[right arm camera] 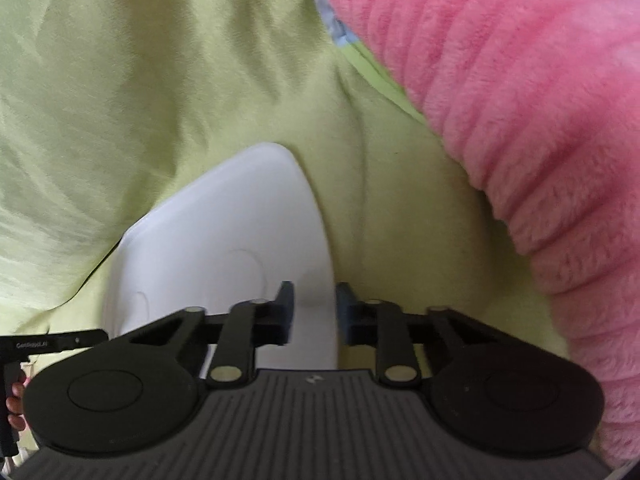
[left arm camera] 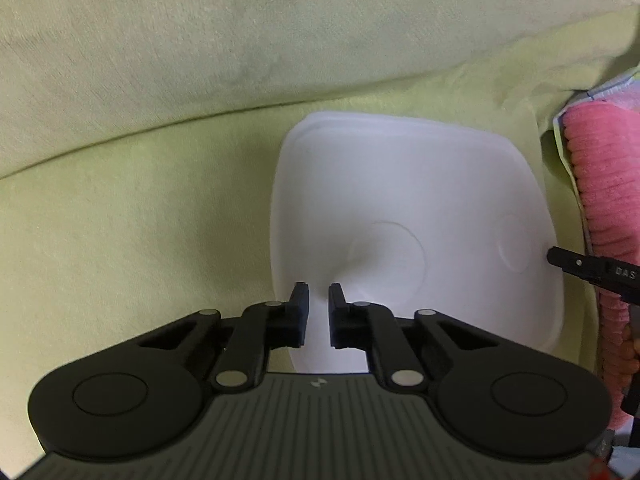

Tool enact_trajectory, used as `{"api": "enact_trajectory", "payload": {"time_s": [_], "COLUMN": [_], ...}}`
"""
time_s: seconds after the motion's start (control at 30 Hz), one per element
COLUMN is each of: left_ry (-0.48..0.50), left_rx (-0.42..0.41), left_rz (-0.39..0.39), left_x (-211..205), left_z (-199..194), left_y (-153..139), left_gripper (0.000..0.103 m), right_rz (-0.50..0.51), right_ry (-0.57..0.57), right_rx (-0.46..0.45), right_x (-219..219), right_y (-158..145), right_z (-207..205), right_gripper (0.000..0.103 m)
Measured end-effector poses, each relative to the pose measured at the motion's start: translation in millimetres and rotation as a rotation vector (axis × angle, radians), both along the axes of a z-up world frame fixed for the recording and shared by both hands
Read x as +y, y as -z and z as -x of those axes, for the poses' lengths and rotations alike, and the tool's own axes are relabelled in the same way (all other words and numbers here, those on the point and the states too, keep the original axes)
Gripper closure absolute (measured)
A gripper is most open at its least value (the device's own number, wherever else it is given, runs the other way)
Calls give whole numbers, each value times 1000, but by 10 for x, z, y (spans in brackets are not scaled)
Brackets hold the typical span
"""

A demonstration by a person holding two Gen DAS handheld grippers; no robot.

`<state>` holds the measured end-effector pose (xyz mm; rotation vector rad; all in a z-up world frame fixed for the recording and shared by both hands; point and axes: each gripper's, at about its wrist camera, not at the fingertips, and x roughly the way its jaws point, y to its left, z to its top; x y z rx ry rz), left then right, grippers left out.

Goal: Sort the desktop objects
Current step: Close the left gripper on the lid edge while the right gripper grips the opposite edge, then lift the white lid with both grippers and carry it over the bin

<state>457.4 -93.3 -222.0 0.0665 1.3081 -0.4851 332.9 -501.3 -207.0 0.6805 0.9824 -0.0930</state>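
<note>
A white, rounded-square plastic lid (left arm camera: 400,200) lies on yellow-green cloth. My left gripper (left arm camera: 319,292) is at the lid's near edge, its jaws almost together and pinching the white plastic, which shows a dent running up from the fingertips. My right gripper (right arm camera: 315,294) is at the lid's (right arm camera: 224,248) right edge. Its jaws are a little apart, with that edge between them. In the left wrist view, one of the right gripper's fingers (left arm camera: 580,264) touches the lid's right rim.
Yellow-green cloth (left arm camera: 140,220) covers the surface and rises in a fold behind the lid. A pink fluffy sleeve (right arm camera: 520,120) fills the right side. At the lower left of the right wrist view, a hand (right arm camera: 14,400) holds the other gripper's handle.
</note>
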Motion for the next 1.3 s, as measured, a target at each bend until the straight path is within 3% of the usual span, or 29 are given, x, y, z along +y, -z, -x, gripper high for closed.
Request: {"api": "enact_trajectory", "payload": {"time_s": [0.27, 0.53, 0.7, 0.73, 0.8, 0.83, 1.0, 1.03, 1.1, 1.17, 1.3], "left_ry": [53, -39, -86, -85, -87, -92, -109, -110, -109, -102, -111], "left_rx": [14, 49, 54, 42, 2, -14, 24, 32, 33, 23, 28], "left_rz": [-5, 7, 34, 34, 19, 10, 0, 2, 2, 10, 24], "left_x": [-123, 164, 254, 265, 309, 340, 368, 329, 225, 191, 190], "left_z": [86, 1, -24, -16, 3, 7, -67, -74, -74, -38, -31], "left_y": [-11, -73, -124, -159, -260, -294, -184, -137, -48, -29, -25], "left_gripper": [99, 95, 93, 90, 53, 51, 54, 56, 75, 85, 86], "right_rz": [118, 51, -5, -16, -39, -51, -46, -37, -4, 6, -18], "right_ry": [-60, -51, -33, -32, -29, -27, -37, -40, -44, -49, -23], "right_rx": [41, 48, 45, 43, 38, 36, 55, 61, 69, 55, 35], "right_x": [155, 50, -13, -18, -26, -30, -3, 5, 3, -23, -99], "right_y": [-107, -48, -1, 6, 20, 28, 34, 28, 21, 31, 67], "right_z": [16, -26, -49, -54, -66, -72, -139, -150, -154, -129, -16], "right_gripper": [91, 89, 79, 76, 68, 64, 60, 62, 73, 83, 86]}}
